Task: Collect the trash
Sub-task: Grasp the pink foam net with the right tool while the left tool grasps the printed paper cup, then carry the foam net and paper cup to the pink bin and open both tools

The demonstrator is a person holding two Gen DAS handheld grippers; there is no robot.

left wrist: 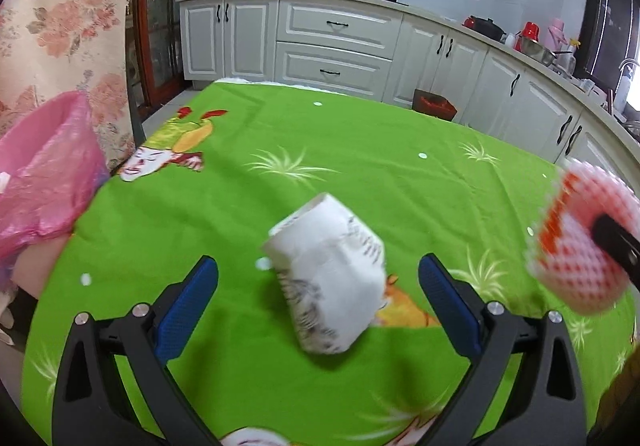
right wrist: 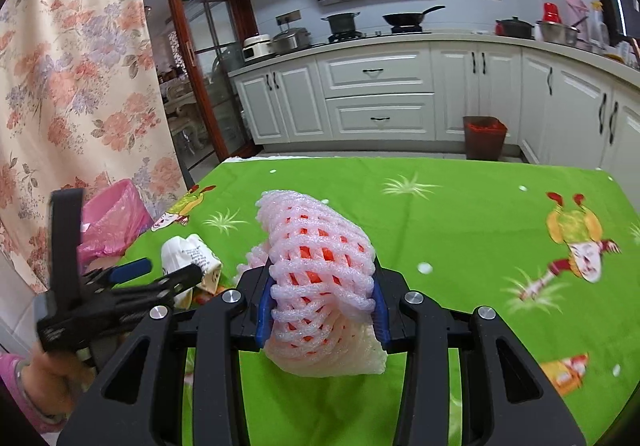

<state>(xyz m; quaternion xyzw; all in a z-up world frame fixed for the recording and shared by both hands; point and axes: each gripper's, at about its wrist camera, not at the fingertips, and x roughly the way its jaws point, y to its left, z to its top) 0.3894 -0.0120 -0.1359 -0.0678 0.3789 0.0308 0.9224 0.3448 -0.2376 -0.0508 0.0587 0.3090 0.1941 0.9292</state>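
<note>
The right hand-held gripper (right wrist: 322, 306) is clamped on a foam net (right wrist: 316, 270), its long axis running toward the upper left. The left hand-held gripper (left wrist: 318, 278) stands apart around a paper cup (left wrist: 332, 282) lying on the tabletop (left wrist: 360, 149), mouth toward the upper left.

The tablecloth (right wrist: 460, 213) was matt printed cloth. The net sleeve (right wrist: 320, 270) was soft, ribbed pink foam mesh. The cup (left wrist: 332, 278) looked like crumpled matt paper with print. The bin liner (left wrist: 52, 181) was thin, glossy pink plastic film. The gripper frames were matt black plastic with shiny metal bolts and textured blue pads (left wrist: 188, 306).
</note>
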